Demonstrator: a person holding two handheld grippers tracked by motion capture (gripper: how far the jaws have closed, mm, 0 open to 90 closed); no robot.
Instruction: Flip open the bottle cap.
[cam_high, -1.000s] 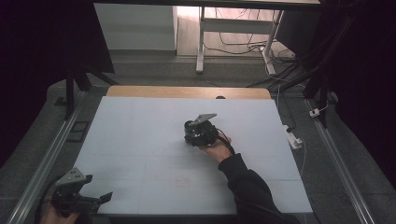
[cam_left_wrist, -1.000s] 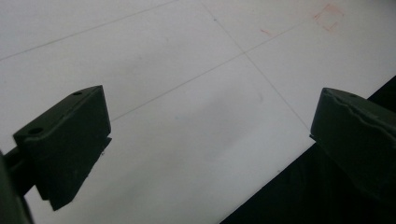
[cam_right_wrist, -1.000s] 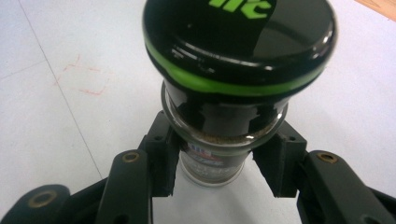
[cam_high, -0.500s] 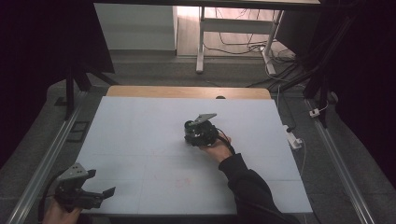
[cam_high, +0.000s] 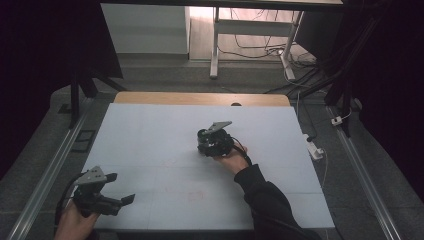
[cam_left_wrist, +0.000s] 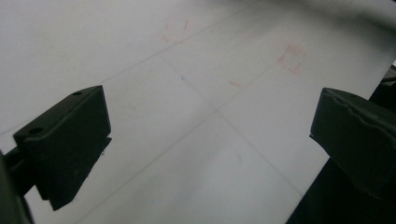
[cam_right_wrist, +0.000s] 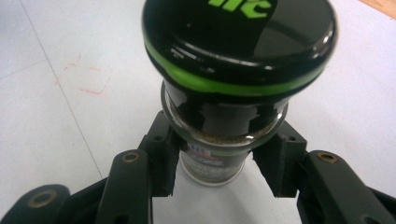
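In the right gripper view a glass spice jar (cam_right_wrist: 212, 161) with a glossy black lid (cam_right_wrist: 238, 46) ringed in green stands on the white board. My right gripper (cam_right_wrist: 219, 170) is shut on the jar's glass body just under the lid. From the high view this right gripper (cam_high: 206, 142) sits at the board's middle, with the jar's dark top (cam_high: 203, 135) at its far-left side. My left gripper (cam_high: 120, 189) hovers at the board's near-left corner, open and with nothing in it. In its own view the left gripper (cam_left_wrist: 210, 135) has only bare board between the jaws.
The white board (cam_high: 150, 135) bears thin pencil lines and faint red square marks (cam_high: 196, 194). A wooden strip (cam_high: 200, 98) runs along its far edge. A white power strip (cam_high: 314, 148) lies off the right edge. Metal rails (cam_high: 55, 165) flank the table.
My left gripper has moved up and to the right, from the near-left corner further over the board. The right gripper and the jar have stayed put.
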